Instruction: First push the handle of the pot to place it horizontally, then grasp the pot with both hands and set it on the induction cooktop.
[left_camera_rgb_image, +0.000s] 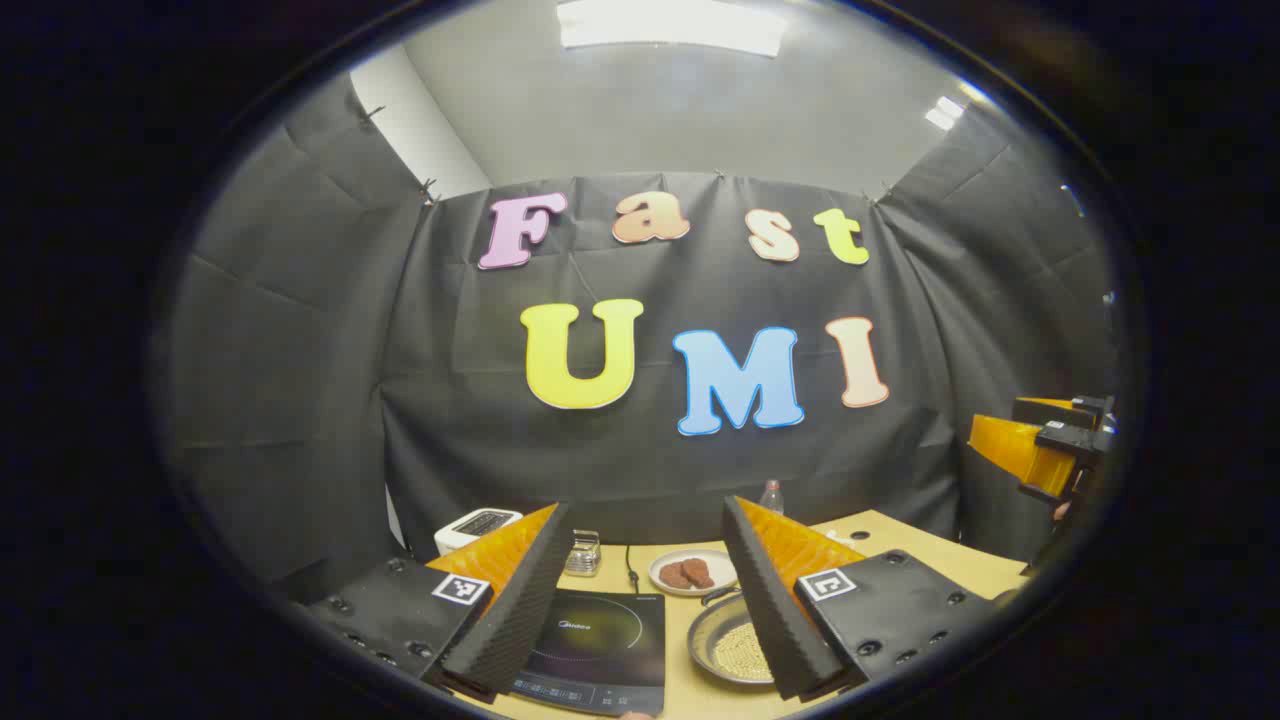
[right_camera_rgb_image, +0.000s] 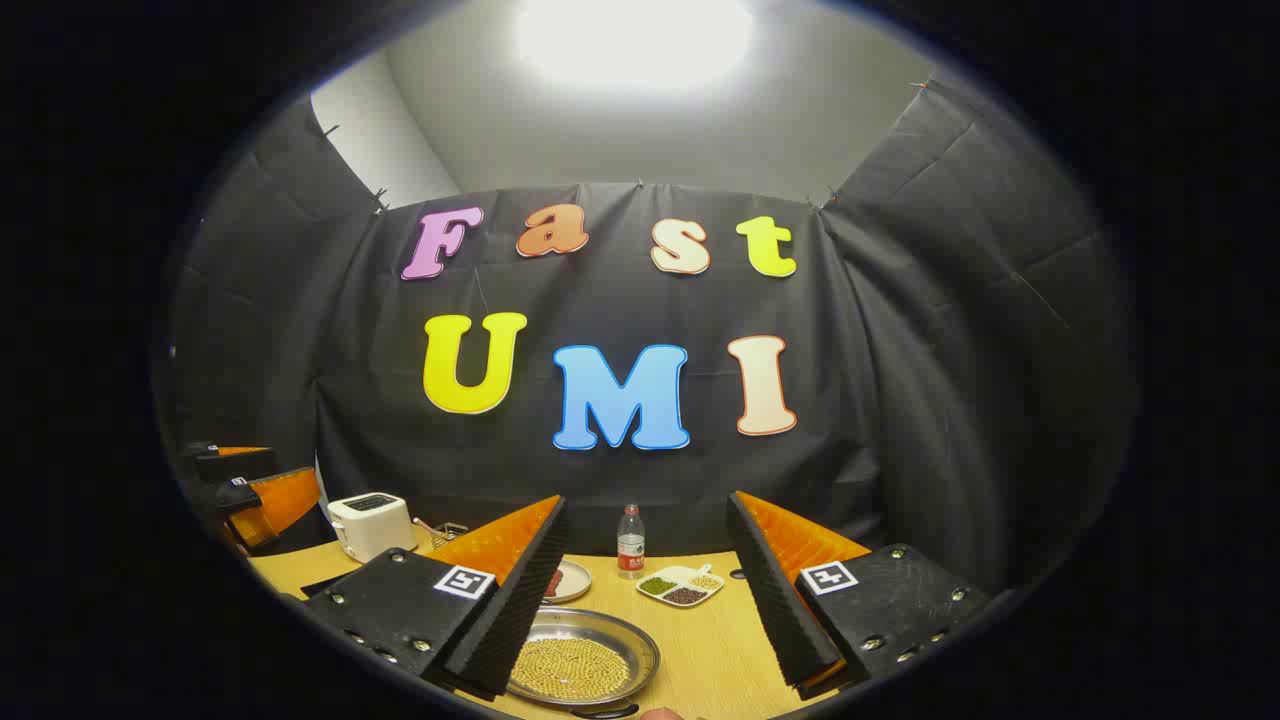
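The left gripper (left_camera_rgb_image: 640, 600) hung above the table (left_camera_rgb_image: 900, 545) with its fingers spread wide and nothing between them. Below the gap lay the induction cooktop (left_camera_rgb_image: 600, 650); the pot (left_camera_rgb_image: 725, 645), a shallow metal pan of small yellow grains, sat just right of it, partly behind the right finger. Beyond stood a plate of brown pieces (left_camera_rgb_image: 690, 572), a small metal rack (left_camera_rgb_image: 583, 553), a toaster (left_camera_rgb_image: 475, 525) and a bottle (left_camera_rgb_image: 771, 496). The right gripper (right_camera_rgb_image: 640, 600) was also wide open and empty, with the pot (right_camera_rgb_image: 585, 660) below its left finger, its dark handle (right_camera_rgb_image: 600, 712) at the near rim. Ahead stood the bottle (right_camera_rgb_image: 630, 542) and a divided dish of beans (right_camera_rgb_image: 682, 586); the toaster (right_camera_rgb_image: 370, 522) was far left.
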